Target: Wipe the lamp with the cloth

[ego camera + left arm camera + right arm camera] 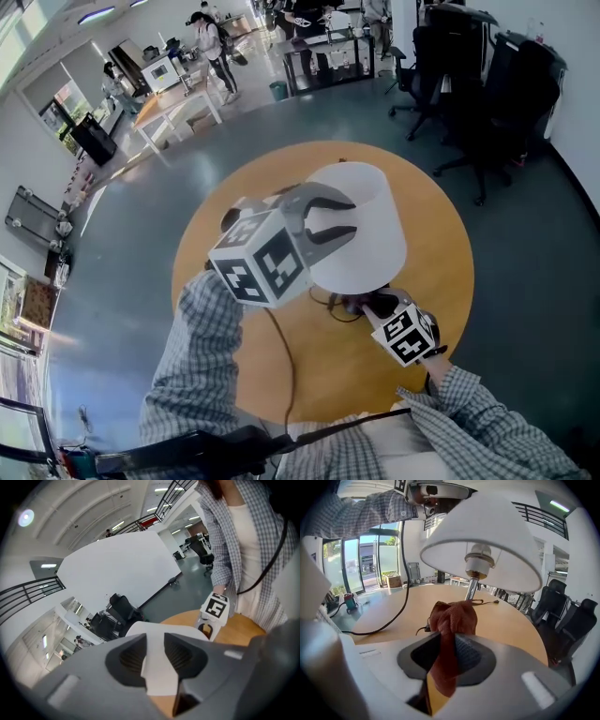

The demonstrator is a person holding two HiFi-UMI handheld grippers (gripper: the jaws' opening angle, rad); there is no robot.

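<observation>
**Bracing Before the Wipe**

The left hand-held gripper (328,220) is pinching the rim of the white shade (367,225) between its 2 jaws. It is probably bracing the lamp (480,541) so that nothing is rocking or turning under the wipe. The right hand-held gripper (445,651) is clamping a rust-red cloth (452,618), with the bunched end sticking out past the jaws as the working face. It is sitting low over the round tabletop (319,375), beneath the shade's edge and near the metal stem (472,588), apparently short of both. The lamp is standing toward the tabletop's middle. Judging by this, the wiping is only about to begin.
</observation>
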